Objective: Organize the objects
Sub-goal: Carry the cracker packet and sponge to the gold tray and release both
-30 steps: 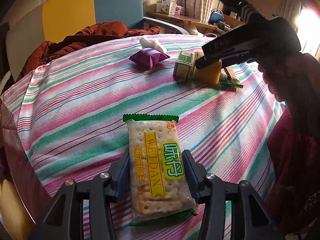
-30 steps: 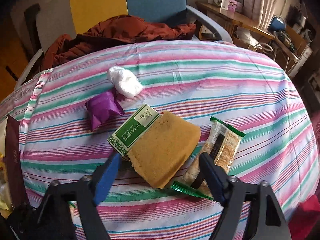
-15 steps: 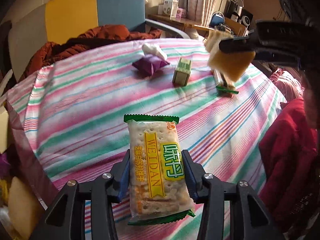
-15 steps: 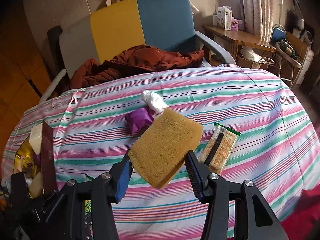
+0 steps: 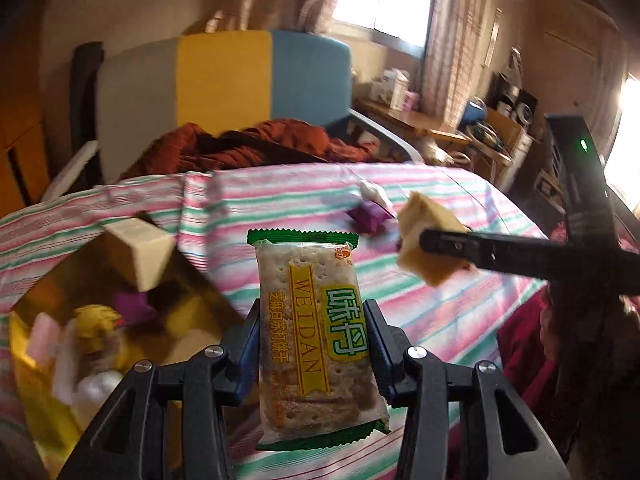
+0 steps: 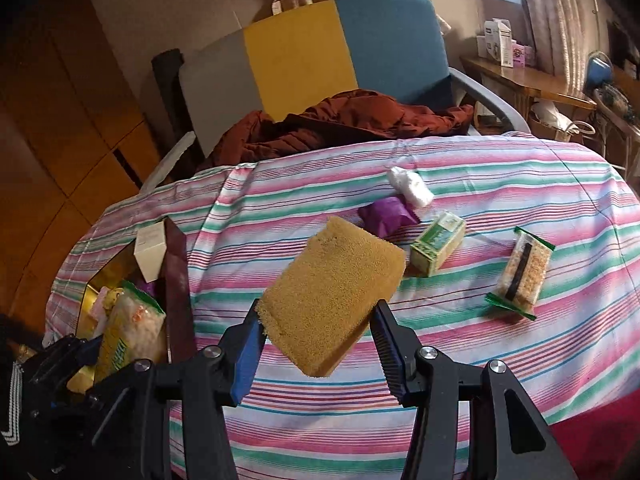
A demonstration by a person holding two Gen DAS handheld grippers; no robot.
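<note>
My left gripper [image 5: 312,344] is shut on a green-edged cracker packet [image 5: 310,332] and holds it in the air beside an open gold-lined box [image 5: 188,284] at the table's left edge. My right gripper [image 6: 318,332] is shut on a tan sponge [image 6: 334,294], held above the striped tablecloth [image 6: 480,360]; the sponge also shows in the left wrist view [image 5: 428,240]. The box [image 6: 176,264] holds several snacks. On the cloth lie a green carton [image 6: 438,248], a second cracker packet [image 6: 522,274], a purple packet [image 6: 386,216] and a white wad [image 6: 410,186].
A chair with grey, yellow and blue back [image 6: 316,52] stands behind the table with a rust-red jacket [image 6: 344,124] on it. A wooden side table with boxes [image 6: 520,76] is at the far right. A cream carton [image 6: 150,248] stands at the box's far corner.
Both grippers have swung left with their loads. The gold-lined box has come into the left wrist view. The sponge is lifted clear of the green carton and second packet.
</note>
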